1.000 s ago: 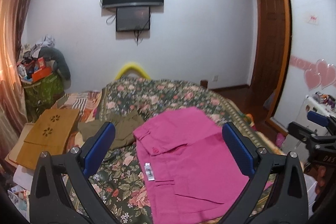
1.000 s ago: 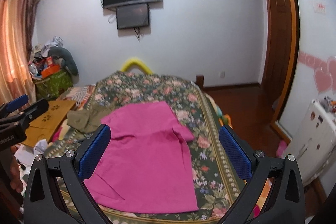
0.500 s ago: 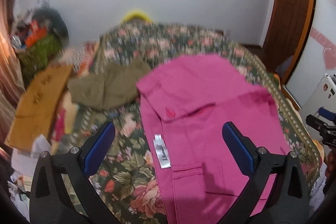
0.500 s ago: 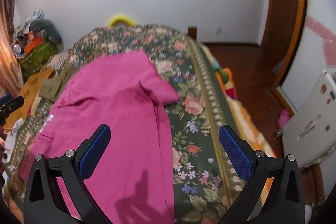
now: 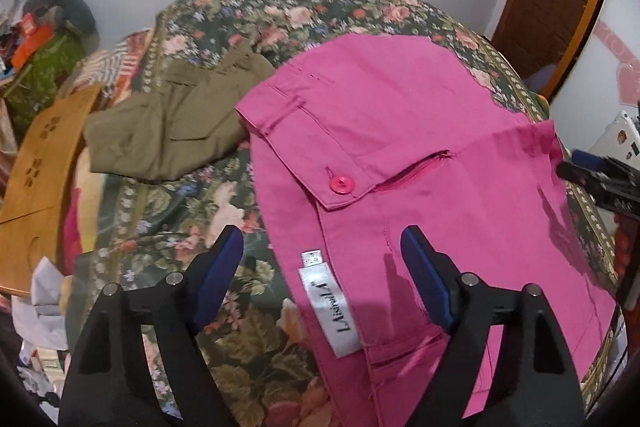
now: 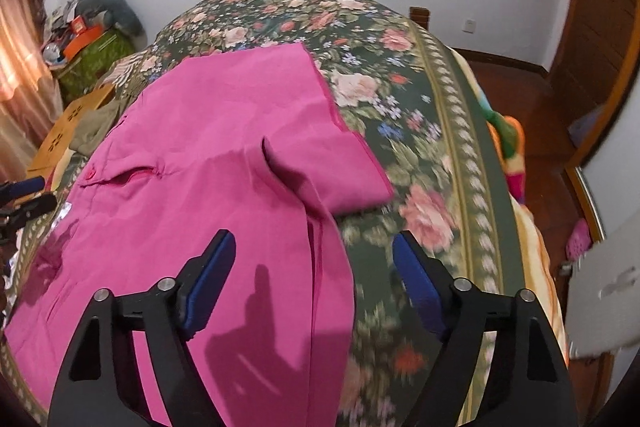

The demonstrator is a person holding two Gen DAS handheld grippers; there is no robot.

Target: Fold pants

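Pink pants (image 5: 420, 155) lower edge cut off, left tool (image 5: 322, 251) agape

The left gripper (image 5: 322, 259) has a matte black plastic frame that forks into two angled arms with triangular cut-outs, a pair of round silver screw heads on each arm, and long dark blue ribbed pads (image 5: 218, 277) lining the fingers. The right gripper (image 6: 314, 263) is built alike: black forked frame, silver screws, blue pads (image 6: 208, 281).
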